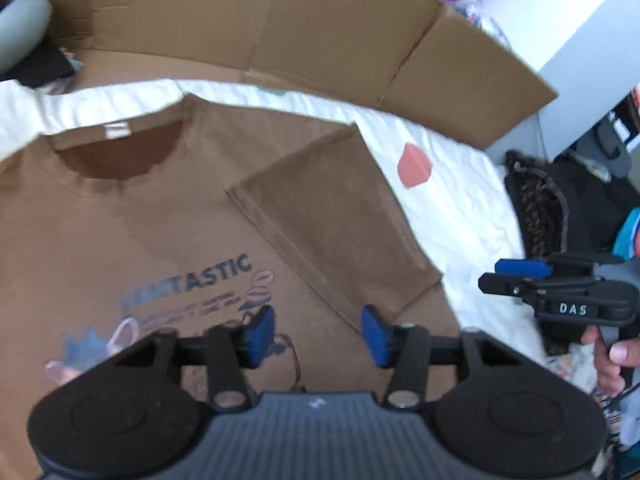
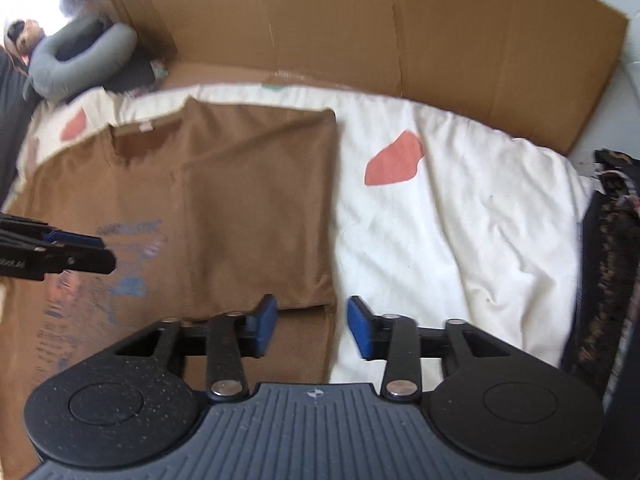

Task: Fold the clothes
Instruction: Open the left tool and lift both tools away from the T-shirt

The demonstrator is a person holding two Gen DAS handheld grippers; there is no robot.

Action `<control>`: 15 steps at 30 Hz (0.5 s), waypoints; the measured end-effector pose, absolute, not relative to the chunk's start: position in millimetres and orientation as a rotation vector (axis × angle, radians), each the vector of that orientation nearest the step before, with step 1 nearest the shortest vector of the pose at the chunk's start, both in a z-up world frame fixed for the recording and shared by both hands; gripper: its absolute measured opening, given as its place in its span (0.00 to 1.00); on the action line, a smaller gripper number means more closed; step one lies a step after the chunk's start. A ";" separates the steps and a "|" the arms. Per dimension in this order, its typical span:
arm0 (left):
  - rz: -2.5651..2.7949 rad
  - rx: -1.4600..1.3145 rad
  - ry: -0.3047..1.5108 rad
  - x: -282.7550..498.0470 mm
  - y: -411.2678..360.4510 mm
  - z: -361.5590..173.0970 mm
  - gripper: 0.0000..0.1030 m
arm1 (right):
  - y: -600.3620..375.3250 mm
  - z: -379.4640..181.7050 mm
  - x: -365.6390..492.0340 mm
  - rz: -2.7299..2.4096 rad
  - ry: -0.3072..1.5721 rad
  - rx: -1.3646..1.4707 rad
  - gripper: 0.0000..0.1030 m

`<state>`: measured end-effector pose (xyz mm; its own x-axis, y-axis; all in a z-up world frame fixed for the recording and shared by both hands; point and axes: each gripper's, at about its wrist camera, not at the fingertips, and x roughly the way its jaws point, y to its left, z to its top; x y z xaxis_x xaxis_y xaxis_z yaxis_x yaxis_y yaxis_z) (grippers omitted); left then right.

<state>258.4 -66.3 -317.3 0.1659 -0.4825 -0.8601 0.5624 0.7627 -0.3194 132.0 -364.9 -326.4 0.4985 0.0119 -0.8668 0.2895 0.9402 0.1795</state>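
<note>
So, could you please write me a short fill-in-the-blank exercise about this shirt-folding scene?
1. The brown T-shirt lies on a white sheet with patches coloured ____.
2. The shirt's right side, sleeve included, is folded ____ over the front.
3. The jaws of the right gripper stand ____, holding nothing.
4. Behind the sheet stands a wall of brown ____.

Missing words: red; inward; open; cardboard

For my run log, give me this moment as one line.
task: fold clothes | brown T-shirt: flat on white sheet, right side folded in | left gripper: open, above shirt | right gripper: open, over folded edge
</note>
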 end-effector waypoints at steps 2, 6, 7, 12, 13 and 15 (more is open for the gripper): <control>-0.737 0.096 1.174 254.5 -55.6 -298.1 0.54 | -360.6 -308.6 127.6 -0.169 1.025 0.303 0.47; -0.673 0.088 1.165 251.0 -29.7 -266.4 0.56 | -353.8 -269.4 121.7 -0.156 1.031 0.298 0.49; -0.656 0.087 1.167 250.3 -23.9 -258.8 0.56 | -352.2 -259.5 120.3 -0.152 1.033 0.299 0.54; -0.622 0.093 1.148 244.1 5.8 -216.7 0.56 | -335.0 -218.2 117.5 -0.124 1.050 0.277 0.65; -0.613 0.099 1.142 243.4 12.0 -207.8 0.56 | -332.1 -209.5 117.0 -0.121 1.050 0.280 0.65; -0.591 0.101 1.128 242.4 25.2 -189.6 0.56 | -326.0 -192.5 115.9 -0.120 1.048 0.277 0.66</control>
